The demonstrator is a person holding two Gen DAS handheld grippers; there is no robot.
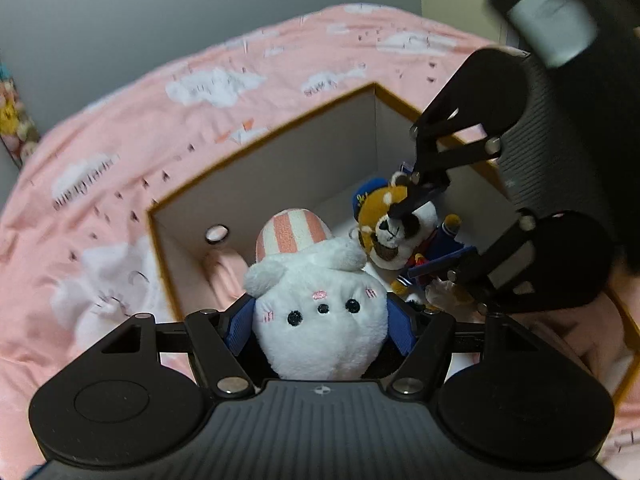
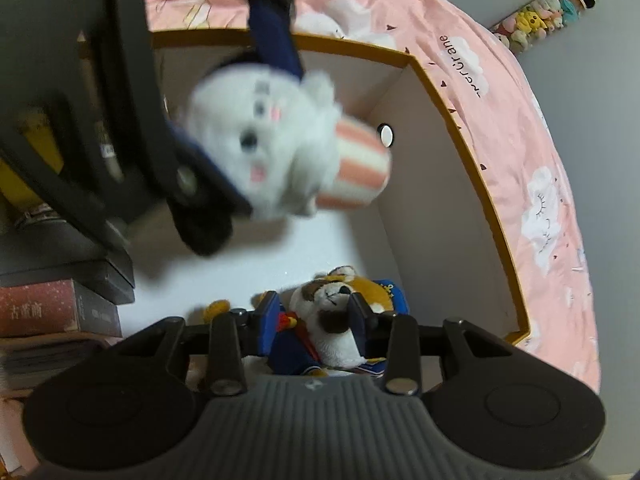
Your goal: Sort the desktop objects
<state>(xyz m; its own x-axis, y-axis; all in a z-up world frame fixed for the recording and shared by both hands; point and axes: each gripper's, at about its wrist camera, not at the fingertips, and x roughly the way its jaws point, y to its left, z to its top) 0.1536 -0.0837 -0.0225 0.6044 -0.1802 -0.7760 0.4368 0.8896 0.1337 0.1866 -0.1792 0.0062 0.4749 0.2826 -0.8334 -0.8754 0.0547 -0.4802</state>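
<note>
My left gripper (image 1: 318, 320) is shut on a white plush animal (image 1: 320, 316) with a pink-and-white striped hat and holds it above the open cardboard box (image 1: 264, 140). The same plush shows blurred in the right wrist view (image 2: 272, 144), hanging over the box. My right gripper (image 2: 316, 320) is shut on a brown-and-white plush dog in a blue sailor suit (image 2: 332, 312), low inside the box near its white floor. In the left wrist view the right gripper (image 1: 432, 232) straddles that dog (image 1: 396, 232).
The box has an orange rim (image 2: 448, 92) and a round hole (image 2: 386, 135) in one wall. It lies on pink cloud-print bedding (image 1: 120, 152). Stacked books and a dark box (image 2: 60, 308) stand left of the box. A row of small plush toys (image 2: 548, 12) lines the far wall.
</note>
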